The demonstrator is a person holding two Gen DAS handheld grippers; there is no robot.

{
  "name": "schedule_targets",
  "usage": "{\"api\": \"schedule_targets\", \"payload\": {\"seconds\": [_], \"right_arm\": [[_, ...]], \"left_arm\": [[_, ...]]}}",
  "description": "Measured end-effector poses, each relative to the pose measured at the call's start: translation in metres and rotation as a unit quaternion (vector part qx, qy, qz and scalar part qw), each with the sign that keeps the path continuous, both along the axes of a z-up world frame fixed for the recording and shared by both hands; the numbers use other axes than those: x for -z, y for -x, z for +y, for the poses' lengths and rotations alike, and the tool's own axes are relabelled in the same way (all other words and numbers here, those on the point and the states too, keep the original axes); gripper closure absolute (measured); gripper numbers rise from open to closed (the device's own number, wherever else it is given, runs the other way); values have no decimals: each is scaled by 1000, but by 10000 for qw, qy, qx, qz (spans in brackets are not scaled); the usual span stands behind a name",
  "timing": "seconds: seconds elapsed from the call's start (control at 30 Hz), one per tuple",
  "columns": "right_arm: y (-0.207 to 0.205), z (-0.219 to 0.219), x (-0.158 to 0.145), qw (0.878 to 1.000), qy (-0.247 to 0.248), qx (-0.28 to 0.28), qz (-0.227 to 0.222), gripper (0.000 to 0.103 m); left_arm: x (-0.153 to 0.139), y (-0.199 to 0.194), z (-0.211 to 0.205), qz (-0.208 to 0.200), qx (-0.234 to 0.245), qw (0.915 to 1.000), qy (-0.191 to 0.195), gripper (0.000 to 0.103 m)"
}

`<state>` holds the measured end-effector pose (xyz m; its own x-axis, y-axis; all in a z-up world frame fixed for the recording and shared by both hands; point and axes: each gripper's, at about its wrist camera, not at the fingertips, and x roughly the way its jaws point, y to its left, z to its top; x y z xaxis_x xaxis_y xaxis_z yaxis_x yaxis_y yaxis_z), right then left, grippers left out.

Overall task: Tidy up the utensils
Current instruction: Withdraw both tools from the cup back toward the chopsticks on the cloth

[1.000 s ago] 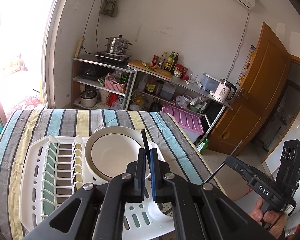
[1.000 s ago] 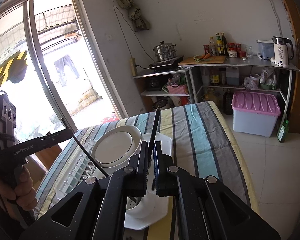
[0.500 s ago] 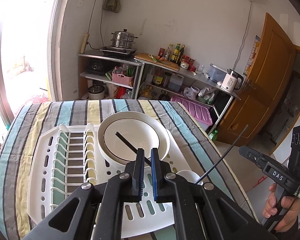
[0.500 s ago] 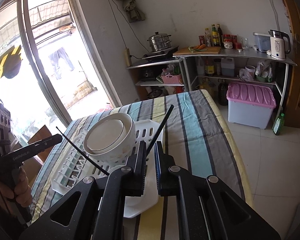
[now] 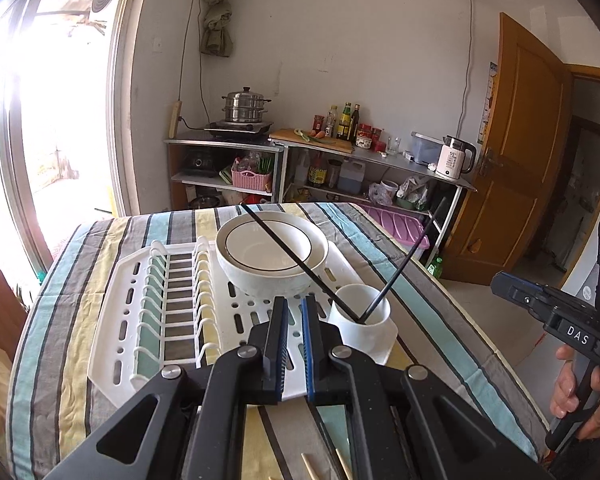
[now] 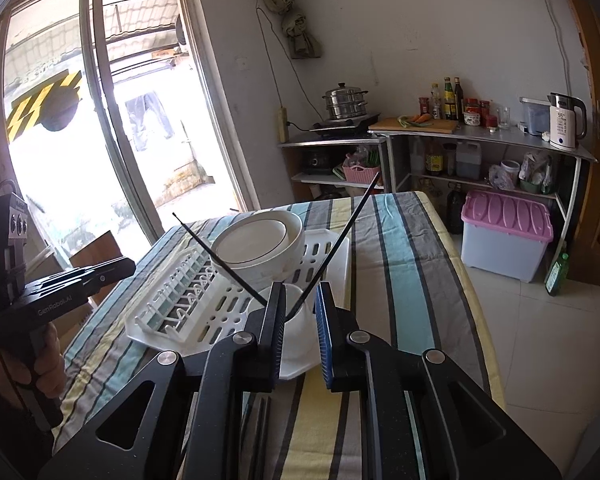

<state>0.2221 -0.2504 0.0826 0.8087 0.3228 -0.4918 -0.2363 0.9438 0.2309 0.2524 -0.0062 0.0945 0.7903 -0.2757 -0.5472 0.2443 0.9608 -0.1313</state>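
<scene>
Two black chopsticks stand in a white cup [image 5: 363, 317] at the near right corner of a white dish rack [image 5: 156, 308]. One chopstick [image 5: 288, 258] leans left over a white bowl [image 5: 271, 258]; the other chopstick [image 5: 406, 258] leans right. My left gripper [image 5: 291, 308] is open and empty just in front of the rack. My right gripper [image 6: 300, 298] is open and empty just before the cup [image 6: 296, 320]; both chopsticks [image 6: 336, 244] rise past its fingertips. The right gripper also shows in the left wrist view [image 5: 500, 282].
The rack sits on a striped tablecloth [image 5: 440, 312]. Wooden chopstick tips [image 5: 310, 466] lie on the cloth near me. Metal shelves [image 5: 340, 168] with bottles, a kettle and a steamer pot stand behind. A pink-lidded bin [image 6: 504, 232] sits on the floor at the right.
Both grippers have let go of their black chopsticks, which now stand in the cup. Both grippers opened and drew back towards me.
</scene>
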Motion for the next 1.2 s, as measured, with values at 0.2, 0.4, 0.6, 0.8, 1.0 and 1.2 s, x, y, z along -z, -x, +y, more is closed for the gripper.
{"api": "schedule_targets", "payload": {"seconds": [0.2, 0.4, 0.6, 0.8, 1.0, 1.2], "right_arm": [[45, 11, 12, 9998, 77, -154, -49, 87], [84, 23, 28, 9995, 196, -235, -12, 87], [110, 30, 38, 9990, 325, -291, 15, 87], [118, 36, 46, 9985, 382, -389, 91, 87], [116, 43, 53, 9974, 443, -558, 123, 87], [108, 50, 62, 9964, 395, -693, 290, 87]], "left_arm": [[14, 65, 6, -116, -44, 9999, -28, 97], [35, 111, 13, -54, -147, 9998, -88, 97], [52, 135, 20, 107, -287, 9995, -61, 97], [68, 141, 19, 355, -246, 9991, -58, 96], [79, 137, 17, 539, -225, 9983, -73, 93], [90, 127, 13, 756, -198, 9969, -70, 88]]}}
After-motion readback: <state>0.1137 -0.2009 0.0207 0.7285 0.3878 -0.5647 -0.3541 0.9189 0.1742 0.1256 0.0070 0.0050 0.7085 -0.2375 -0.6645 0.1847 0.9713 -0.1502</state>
